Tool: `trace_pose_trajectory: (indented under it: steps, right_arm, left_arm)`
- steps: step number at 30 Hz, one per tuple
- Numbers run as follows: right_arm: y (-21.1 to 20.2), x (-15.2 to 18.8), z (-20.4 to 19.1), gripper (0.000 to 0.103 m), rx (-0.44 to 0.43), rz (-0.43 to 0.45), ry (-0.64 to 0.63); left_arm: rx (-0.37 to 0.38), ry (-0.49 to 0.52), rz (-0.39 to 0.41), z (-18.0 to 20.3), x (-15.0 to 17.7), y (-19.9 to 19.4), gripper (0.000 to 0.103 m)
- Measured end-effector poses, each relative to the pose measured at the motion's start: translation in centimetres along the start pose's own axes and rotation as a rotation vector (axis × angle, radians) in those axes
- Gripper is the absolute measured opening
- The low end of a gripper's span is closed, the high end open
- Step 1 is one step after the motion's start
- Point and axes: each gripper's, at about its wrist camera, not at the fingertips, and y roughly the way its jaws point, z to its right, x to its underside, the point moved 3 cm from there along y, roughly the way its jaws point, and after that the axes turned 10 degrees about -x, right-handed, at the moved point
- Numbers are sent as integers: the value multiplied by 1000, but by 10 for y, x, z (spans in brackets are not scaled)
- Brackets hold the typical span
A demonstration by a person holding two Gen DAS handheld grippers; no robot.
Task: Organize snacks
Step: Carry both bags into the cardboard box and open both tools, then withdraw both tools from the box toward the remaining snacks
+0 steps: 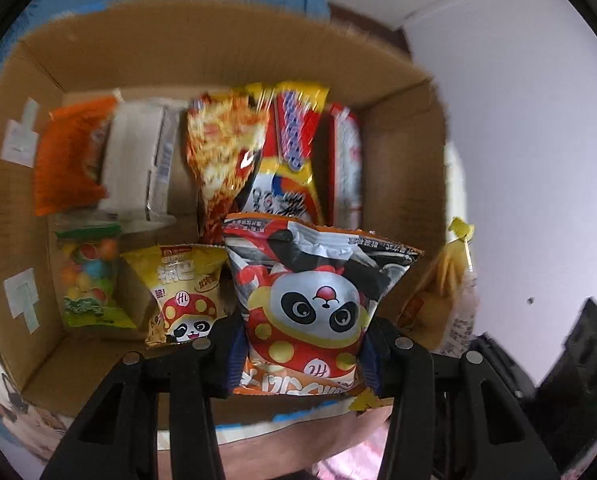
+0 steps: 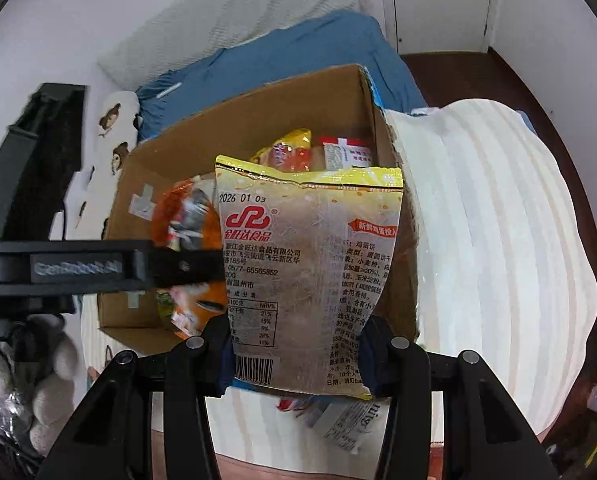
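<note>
Bedroom, cardboard box (image 1: 402, 128) on white-striped surface, part-filled. Left gripper (image 1: 304, 354) clamps panda snack bag (image 1: 318, 304) above box; right gripper (image 2: 294, 356) clamps egg-biscuit bag (image 2: 310, 264) beside it. Step: loading. Next: lower into free gap, release.

I count one big brown cardboard box (image 1: 402, 152). Inside it I see eight snacks: one orange bag (image 1: 66, 164), one white carton (image 1: 138, 164), three red and yellow bags standing in a row (image 1: 294, 152), one clear bag of coloured candy (image 1: 90, 276), and two shiny panda bags (image 1: 318, 300). I see one see-through yellow biscuit bag (image 2: 310, 272).
</note>
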Motion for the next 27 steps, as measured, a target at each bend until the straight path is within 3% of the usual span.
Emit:
trace_pose_trajectory:
  steps: [1, 2, 3, 5, 7, 17, 27]
  right_arm:
    - [4, 1, 1, 54, 13, -34, -4]
    - [9, 3, 3, 63, 28, -77, 7]
    - [15, 1, 6, 79, 36, -100, 11]
    - [20, -1, 8, 87, 61, -121, -2]
    - [20, -2, 9, 88, 86, -124, -14]
    - [19, 3, 3, 93, 83, -127, -8]
    - [-9, 20, -18, 94, 80, -12, -30]
  left_arm:
    - [-15, 7, -21, 1, -2, 7, 44]
    - [-28, 12, -29, 1, -3, 13, 45]
    - [-38, 15, -29, 1, -4, 18, 52]
    - [-55, 21, -25, 0, -4, 21, 60]
    - [-64, 22, -19, -1, -6, 23, 72]
    - [-102, 29, 45, -5, 19, 2, 73]
    - [-308, 26, 373, -24, 66, -74, 73]
